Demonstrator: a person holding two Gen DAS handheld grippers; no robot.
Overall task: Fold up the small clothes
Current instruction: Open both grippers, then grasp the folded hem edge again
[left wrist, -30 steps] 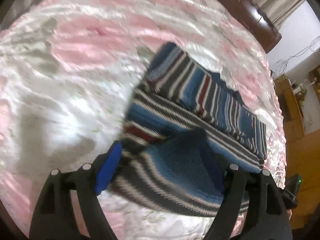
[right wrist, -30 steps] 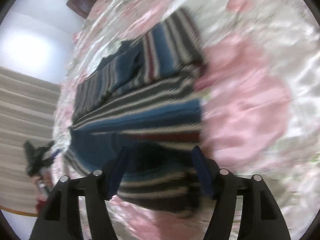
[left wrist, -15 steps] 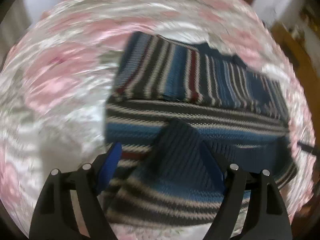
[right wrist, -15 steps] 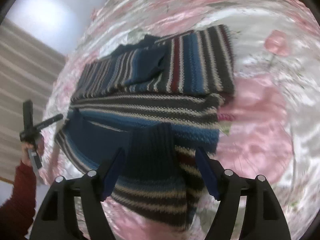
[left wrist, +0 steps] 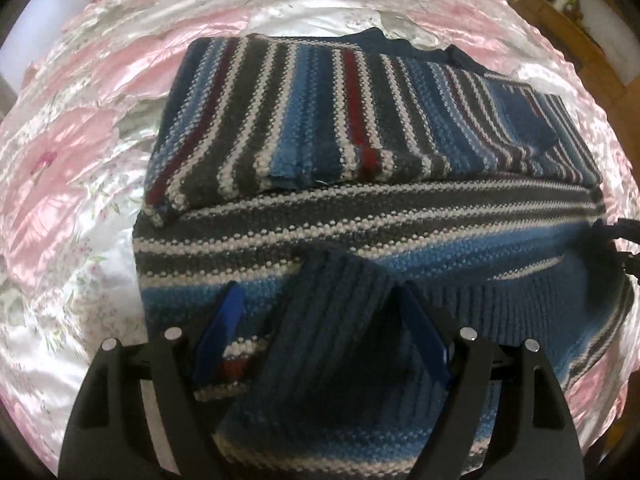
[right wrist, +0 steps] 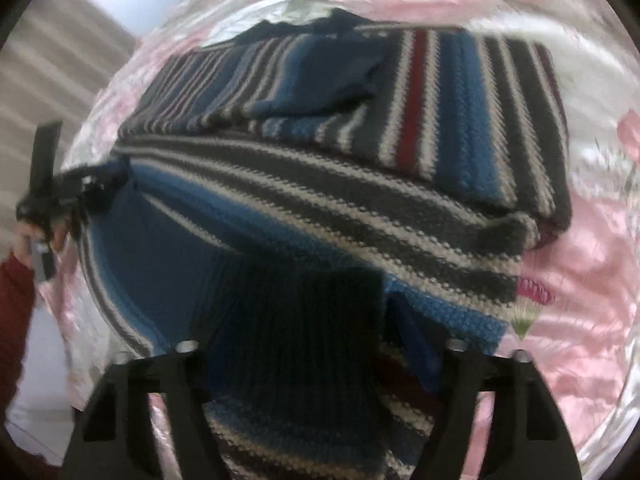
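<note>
Both claws wide, straddling sweater hem.

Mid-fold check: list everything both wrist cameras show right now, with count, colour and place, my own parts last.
striped sweater: one, blue, grey, white and dark red, partly folded on the bedspread; ribbed navy hem lifted at the near edge.
bedspread: one, shiny pink and white floral, under the sweater.
wooden furniture: brown, far right beyond the bed.
left gripper: black with blue pads, jaws wide around the hem.
right gripper: black, hem between its spread fingers.
sleeve: dark red, at the left edge of the right wrist view.
</note>
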